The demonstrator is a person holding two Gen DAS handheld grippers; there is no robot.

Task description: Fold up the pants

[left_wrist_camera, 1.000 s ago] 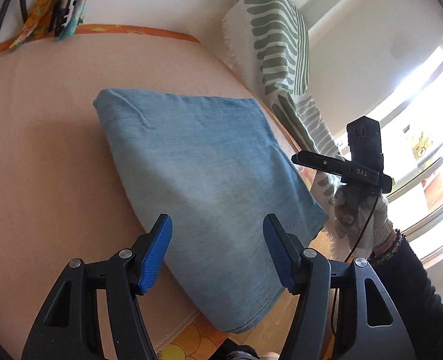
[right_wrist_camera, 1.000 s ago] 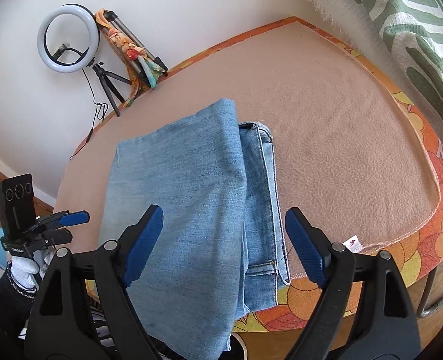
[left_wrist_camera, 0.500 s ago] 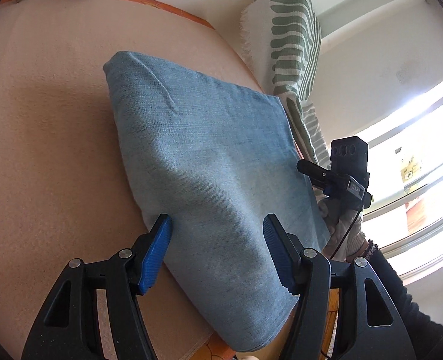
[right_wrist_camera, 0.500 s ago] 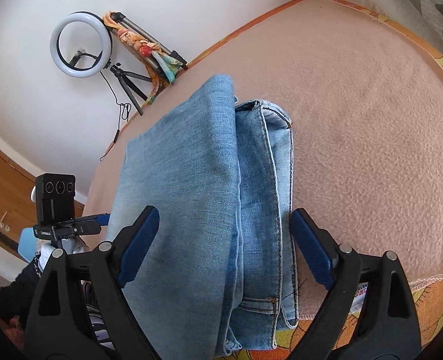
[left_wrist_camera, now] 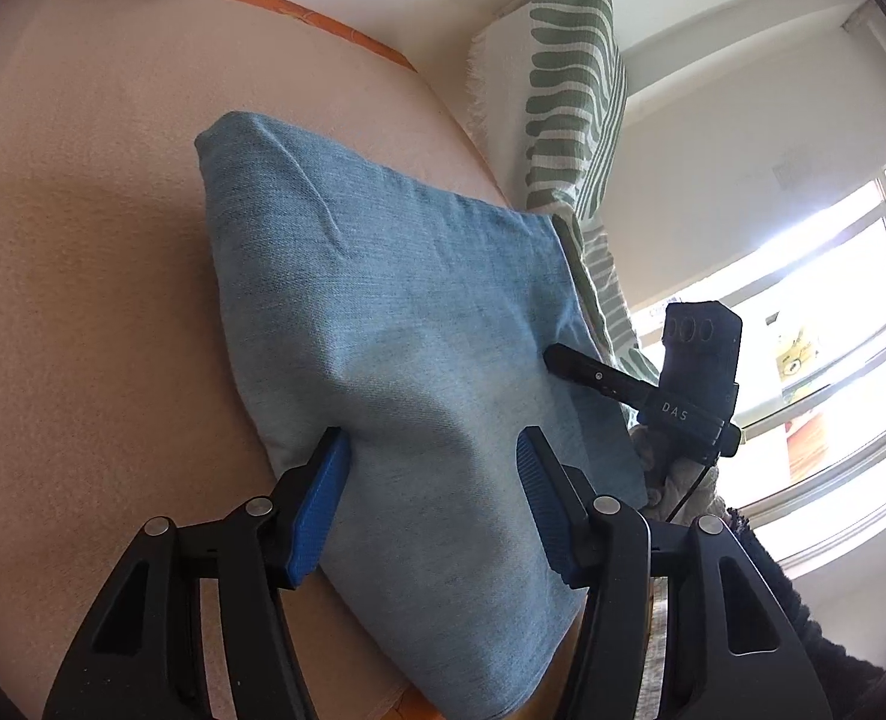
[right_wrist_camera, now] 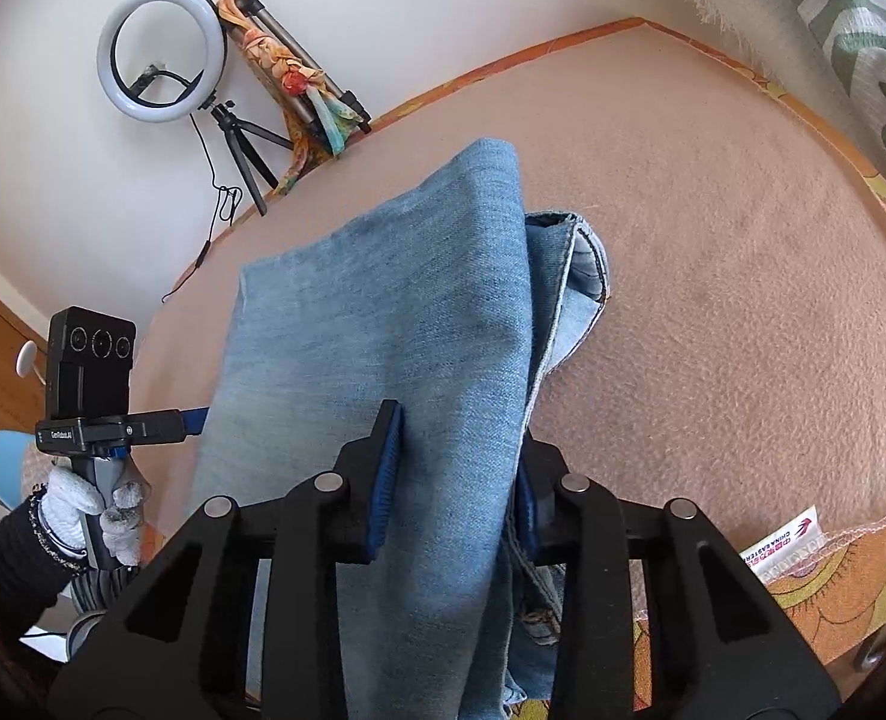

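The folded light-blue denim pants (left_wrist_camera: 419, 312) lie on a peach blanket (left_wrist_camera: 83, 240). My left gripper (left_wrist_camera: 431, 462) straddles the near left corner of the fold. Its jaws are closing, with denim humped between the blue pads, and I see no firm pinch. In the right wrist view my right gripper (right_wrist_camera: 454, 480) is closing on the pants (right_wrist_camera: 383, 312) at their near end. The denim is bunched tight between its pads. The waistband layers (right_wrist_camera: 580, 264) stick out to the right of the top fold. Each view shows the other gripper at the pants' far side, held by a gloved hand (right_wrist_camera: 83, 504).
A ring light on a tripod (right_wrist_camera: 161, 54) and a second tripod wrapped in scarves (right_wrist_camera: 299, 78) stand against the white wall. A green-striped cushion (left_wrist_camera: 568, 90) leans at the bed's edge. The orange floral sheet (right_wrist_camera: 832, 576) shows past the blanket's hem. A bright window (left_wrist_camera: 832, 360) is at the right.
Both grippers have sunk onto the pants. The right jaws went from wide apart to pinched on the denim, which now bunches upward. The left jaws narrowed a little.
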